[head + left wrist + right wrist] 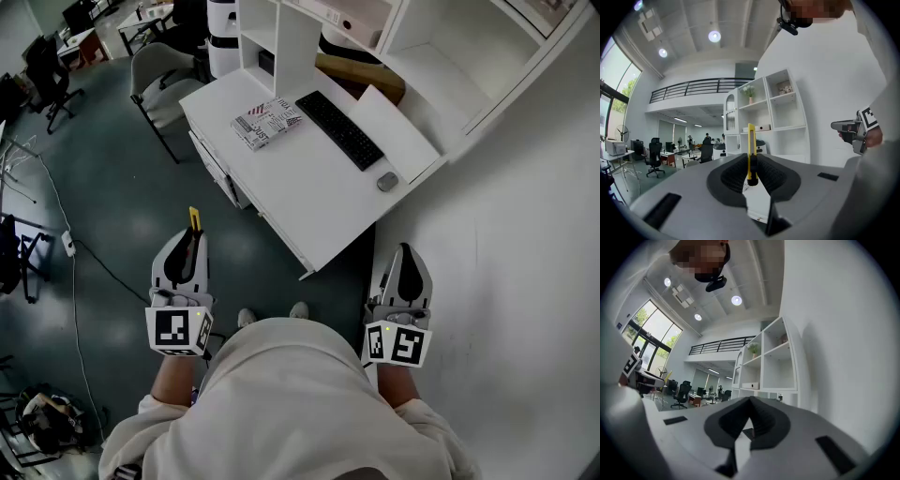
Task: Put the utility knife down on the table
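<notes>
A yellow utility knife (195,219) (751,151) stands on edge between the dark pads of my left gripper (191,246) (751,176), which is shut on it; its tip sticks out past the fingertips. That gripper hangs over the grey floor, left of the white table's (309,192) near corner. My right gripper (403,255) (749,421) is shut with nothing in it, close to the white wall at the table's right end. In the left gripper view the right gripper (855,129) shows at the far right.
On the table lie a black keyboard (339,129), a grey mouse (387,181) and a printed box (267,123). White shelving (281,33) (761,112) rises behind it. A grey chair (161,82) stands at the table's far left; cables (89,253) run across the floor.
</notes>
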`<state>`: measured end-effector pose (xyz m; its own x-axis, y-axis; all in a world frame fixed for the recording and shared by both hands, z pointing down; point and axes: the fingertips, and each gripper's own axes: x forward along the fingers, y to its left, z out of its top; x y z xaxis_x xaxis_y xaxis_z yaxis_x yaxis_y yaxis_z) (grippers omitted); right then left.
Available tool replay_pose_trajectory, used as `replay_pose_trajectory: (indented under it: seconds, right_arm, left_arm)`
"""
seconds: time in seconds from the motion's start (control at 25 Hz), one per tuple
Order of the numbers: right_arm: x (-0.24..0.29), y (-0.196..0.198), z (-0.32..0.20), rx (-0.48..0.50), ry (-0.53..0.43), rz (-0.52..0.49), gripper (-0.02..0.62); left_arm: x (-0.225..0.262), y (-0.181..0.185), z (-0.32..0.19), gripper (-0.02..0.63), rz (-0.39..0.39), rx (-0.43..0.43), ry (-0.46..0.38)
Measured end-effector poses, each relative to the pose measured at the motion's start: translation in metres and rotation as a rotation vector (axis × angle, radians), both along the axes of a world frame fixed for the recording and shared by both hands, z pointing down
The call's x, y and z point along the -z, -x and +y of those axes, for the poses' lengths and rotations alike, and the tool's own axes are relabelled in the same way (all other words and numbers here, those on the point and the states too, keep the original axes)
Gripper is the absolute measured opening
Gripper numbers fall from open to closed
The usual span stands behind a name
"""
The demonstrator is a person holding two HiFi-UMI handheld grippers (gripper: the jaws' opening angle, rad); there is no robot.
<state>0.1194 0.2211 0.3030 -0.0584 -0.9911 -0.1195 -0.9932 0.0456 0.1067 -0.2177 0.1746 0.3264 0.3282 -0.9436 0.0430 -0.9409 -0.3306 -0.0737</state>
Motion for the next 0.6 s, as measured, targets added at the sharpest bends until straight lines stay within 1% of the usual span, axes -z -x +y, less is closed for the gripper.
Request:
replay_pose_trajectory:
  seconds: [0.6]
  right_arm:
    - [0.002, 0.015, -0.006, 0.019, 0.002, -0.004, 0.003]
  left_arm:
    - [-0.001, 0.009, -0.007, 0.061, 0.008, -0.017, -0.001]
